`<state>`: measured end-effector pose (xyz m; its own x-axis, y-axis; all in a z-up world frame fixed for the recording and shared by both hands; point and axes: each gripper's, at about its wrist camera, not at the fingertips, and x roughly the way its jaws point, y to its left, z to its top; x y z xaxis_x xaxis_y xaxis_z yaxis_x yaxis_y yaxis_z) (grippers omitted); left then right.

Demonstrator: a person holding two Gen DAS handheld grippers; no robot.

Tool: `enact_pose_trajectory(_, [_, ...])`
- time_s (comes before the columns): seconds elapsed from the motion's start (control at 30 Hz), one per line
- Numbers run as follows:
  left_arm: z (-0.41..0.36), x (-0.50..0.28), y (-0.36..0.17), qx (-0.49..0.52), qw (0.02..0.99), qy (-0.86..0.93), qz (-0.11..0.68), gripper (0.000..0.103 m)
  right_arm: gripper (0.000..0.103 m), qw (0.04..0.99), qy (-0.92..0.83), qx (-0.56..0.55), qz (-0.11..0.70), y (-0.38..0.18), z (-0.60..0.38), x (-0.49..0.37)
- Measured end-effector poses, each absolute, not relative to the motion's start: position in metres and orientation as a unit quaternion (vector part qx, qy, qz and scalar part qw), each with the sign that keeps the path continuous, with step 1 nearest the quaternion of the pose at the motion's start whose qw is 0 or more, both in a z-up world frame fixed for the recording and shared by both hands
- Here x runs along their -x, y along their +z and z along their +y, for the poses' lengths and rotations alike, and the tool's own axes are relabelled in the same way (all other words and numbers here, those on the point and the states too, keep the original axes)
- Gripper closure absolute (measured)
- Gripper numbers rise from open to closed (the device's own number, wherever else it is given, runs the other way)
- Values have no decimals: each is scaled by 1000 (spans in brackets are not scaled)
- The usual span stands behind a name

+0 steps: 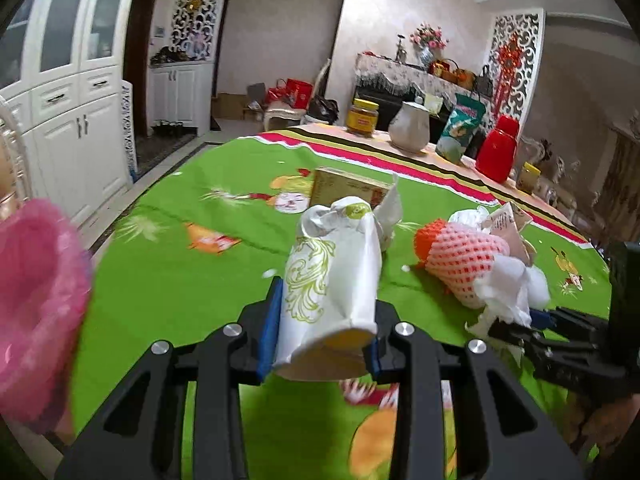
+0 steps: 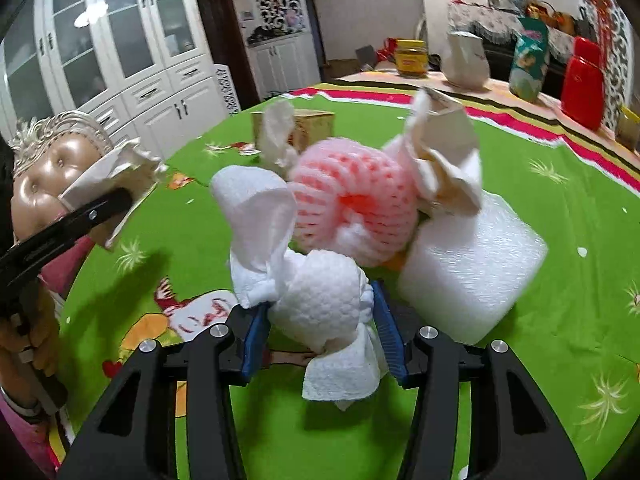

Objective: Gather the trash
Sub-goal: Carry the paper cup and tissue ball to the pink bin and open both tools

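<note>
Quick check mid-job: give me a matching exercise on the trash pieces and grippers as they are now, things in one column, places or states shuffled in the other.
Things:
1. crushed paper cup
2. wad of paper towel
3. foam net sleeve
4. white foam block

Places or states:
A. lying on the green tablecloth, right of the right gripper
B. pinched between the left gripper's fingers
C. pink-orange mesh in the pile, not gripped
D. between the right gripper's fingers

Pairs: 1-B, 2-D, 3-C, 4-A
</note>
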<state>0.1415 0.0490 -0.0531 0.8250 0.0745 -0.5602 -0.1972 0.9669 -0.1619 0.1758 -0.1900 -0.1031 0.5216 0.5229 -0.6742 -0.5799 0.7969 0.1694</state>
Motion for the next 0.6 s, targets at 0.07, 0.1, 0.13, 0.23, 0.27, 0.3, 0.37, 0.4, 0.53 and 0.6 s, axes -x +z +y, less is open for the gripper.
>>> enact_pose_trajectory(0.07, [54, -124, -52, 103, 950, 80, 282, 69, 55, 867, 331, 35, 372, -102, -184, -170])
enact_pose_trajectory(0.1, [56, -114, -51, 100, 952, 84, 278, 69, 55, 865, 336, 36, 370, -101, -182, -168])
enact_pose_trajectory(0.13, [58, -107, -50, 99, 952, 86, 275, 69, 55, 864, 342, 42, 367, -99, -177, -163])
enact_pose_trajectory(0.23, [64, -85, -47, 97, 954, 90, 268, 69, 55, 861, 357, 46, 359, -93, -169, -153])
enact_pose_trajectory(0.27, [67, -78, -47, 94, 955, 91, 266, 69, 55, 859, 363, 44, 357, -91, -166, -149])
enact_pose_trajectory(0.3, [69, -70, -46, 92, 956, 92, 265, 69, 55, 858, 368, 44, 354, -89, -164, -146])
enact_pose_trajectory(0.37, [72, -58, -46, 90, 956, 94, 262, 69, 55, 858, 376, 53, 346, -84, -156, -136])
enact_pose_trajectory(0.4, [74, -53, -46, 89, 956, 94, 261, 69, 55, 858, 379, 56, 344, -83, -154, -133])
enact_pose_trajectory(0.53, [87, -29, -43, 87, 958, 102, 254, 69, 55, 856, 395, 72, 325, -75, -139, -114])
enact_pose_trajectory(0.6, [95, -16, -39, 87, 959, 107, 248, 69, 55, 857, 401, 78, 314, -71, -133, -107])
